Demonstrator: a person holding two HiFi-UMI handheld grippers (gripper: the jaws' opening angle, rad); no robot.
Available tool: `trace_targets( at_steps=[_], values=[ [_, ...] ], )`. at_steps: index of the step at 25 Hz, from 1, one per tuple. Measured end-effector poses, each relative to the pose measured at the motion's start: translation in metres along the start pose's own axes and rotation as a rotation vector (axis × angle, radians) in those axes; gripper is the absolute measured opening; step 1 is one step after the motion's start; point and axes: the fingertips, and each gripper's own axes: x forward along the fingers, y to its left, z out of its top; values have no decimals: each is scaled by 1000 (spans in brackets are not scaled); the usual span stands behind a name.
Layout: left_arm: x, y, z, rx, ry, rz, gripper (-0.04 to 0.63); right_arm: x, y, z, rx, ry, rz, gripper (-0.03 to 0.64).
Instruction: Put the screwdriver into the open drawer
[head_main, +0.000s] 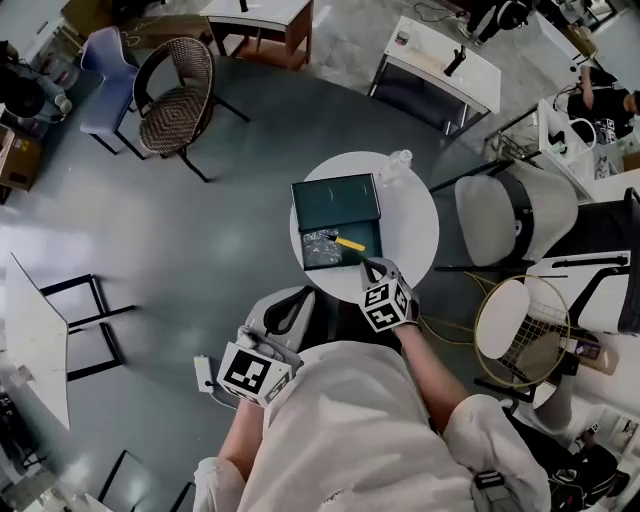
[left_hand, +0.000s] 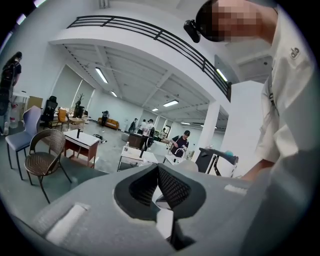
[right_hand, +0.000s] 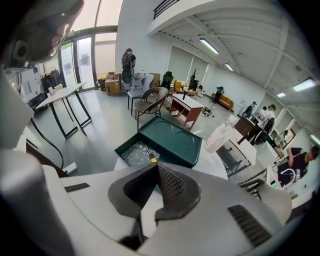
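Dark-green drawer (head_main: 374, 234), pulled open on a round white table (head_main: 410, 230). Head view: the right gripper (head_main: 368, 263) reaches over the drawer's near edge, while the left gripper (head_main: 295, 300) hangs low at the person's side, off the table. Right gripper view: jaws closed on the end of the screwdriver (right_hand: 150, 158) by its yellow handle, shaft over crumpled clear plastic (right_hand: 132, 154) inside the drawer. Only the left gripper view shows that gripper's jaws pressed together, empty, facing the room.

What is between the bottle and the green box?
Nothing. In the head view only a narrow bare strip of table separates the bottle from the box.
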Motion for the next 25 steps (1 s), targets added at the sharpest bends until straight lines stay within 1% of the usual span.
trace_targets(
  at_steps=[5, 11, 17, 20, 25],
  values=[
    [4, -5, -1, 53, 33, -53, 12, -28, 5, 9, 56, -57, -11, 11],
    [2, -25, -6, 69, 43, -68, 12, -77, 13, 13, 125, -129, 7, 9],
    [7, -75, -27, 68, 75, -110, 12, -141, 14, -5, 229, -203, 52, 9],
    [10, -104, -35, 64, 85, -132, 12, -174, 16, -15, 276, -260, 84, 11],
    [12, -154, -56, 76, 112, -161, 12, -223, 22, -41, 325, -325, 133, 11]
  ],
)
